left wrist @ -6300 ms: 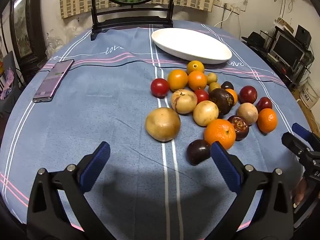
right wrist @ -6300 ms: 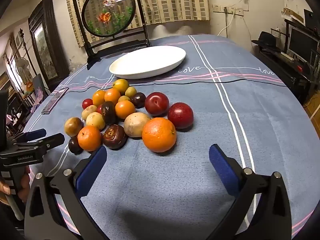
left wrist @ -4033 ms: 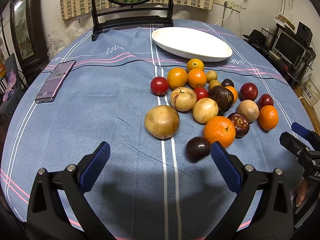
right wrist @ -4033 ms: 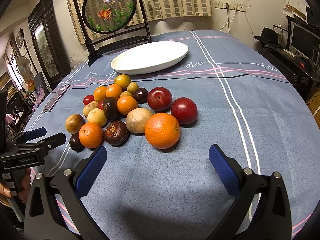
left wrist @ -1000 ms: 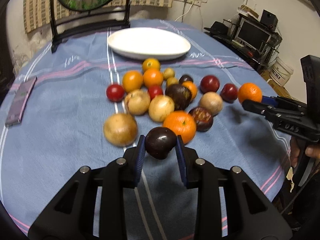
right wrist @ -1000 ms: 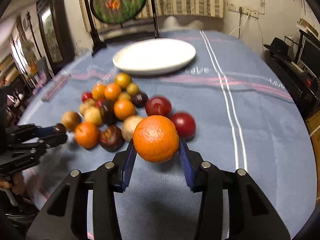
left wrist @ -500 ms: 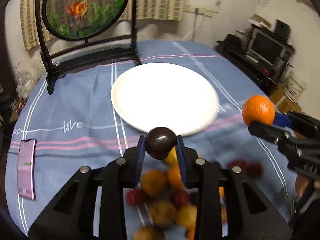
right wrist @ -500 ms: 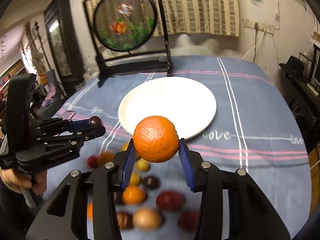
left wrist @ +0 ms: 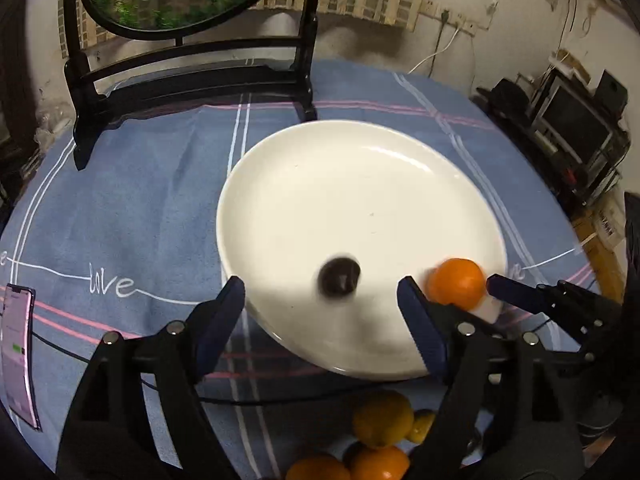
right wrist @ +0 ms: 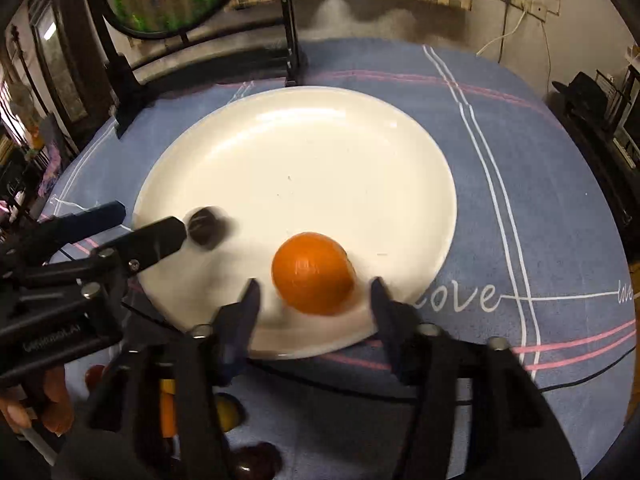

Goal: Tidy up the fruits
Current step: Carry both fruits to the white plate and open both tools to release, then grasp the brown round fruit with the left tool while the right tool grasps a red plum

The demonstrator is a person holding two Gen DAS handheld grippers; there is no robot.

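Note:
A white oval plate (left wrist: 360, 184) (right wrist: 304, 152) lies on the blue tablecloth. Over its near edge my left gripper (left wrist: 322, 314) hangs with its jaws opening. A dark purple fruit (left wrist: 339, 275) (right wrist: 206, 227), blurred, sits free on the plate between and beyond the blue pads, which do not touch it. My right gripper (right wrist: 314, 310) is opening too. The orange (right wrist: 313, 273) (left wrist: 456, 283) rests on the plate just ahead of its pads, with gaps on both sides. In the right wrist view the left gripper (right wrist: 120, 226) comes in from the left.
Several more fruits, orange, yellow and dark, lie on the cloth nearer to me (left wrist: 382, 420) (right wrist: 228, 408). A black stand with a round painted screen (left wrist: 192, 80) rises behind the plate. A phone (left wrist: 16, 356) lies at the far left. A hand (right wrist: 36, 408) grips the left tool.
Both grippers moved forward over the plate and opened. The dark fruit left the left pads and the orange left the right pads; both now lie on the plate.

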